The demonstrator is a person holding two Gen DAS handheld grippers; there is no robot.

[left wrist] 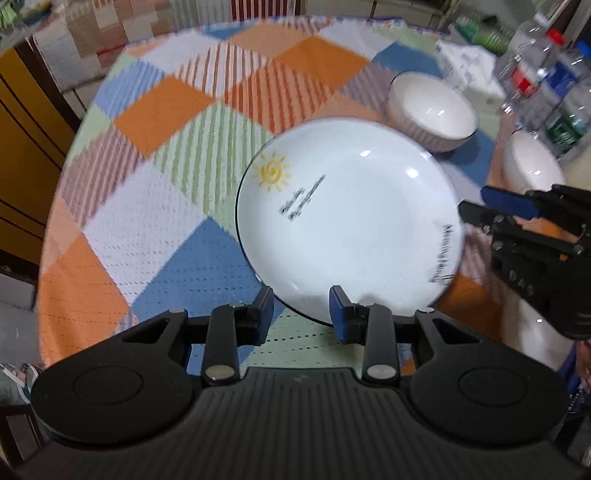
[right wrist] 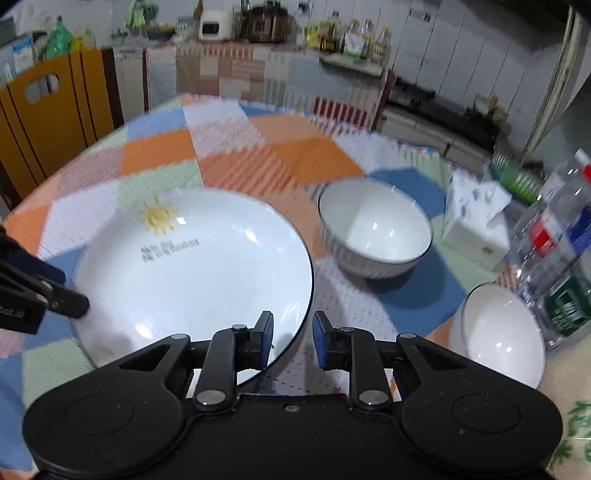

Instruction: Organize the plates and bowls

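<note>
A white plate with a yellow sun print and a dark rim lies on the checked tablecloth; it also shows in the right wrist view. My left gripper is open at the plate's near rim, holding nothing. My right gripper is open over the plate's near right rim, holding nothing; it shows at the plate's right side in the left wrist view. Two white ribbed bowls stand to the right: one farther back, one nearer.
Clear water bottles and a white tissue pack stand at the table's right edge. A yellow wooden chair is at the far left. A kitchen counter with appliances runs behind the round table.
</note>
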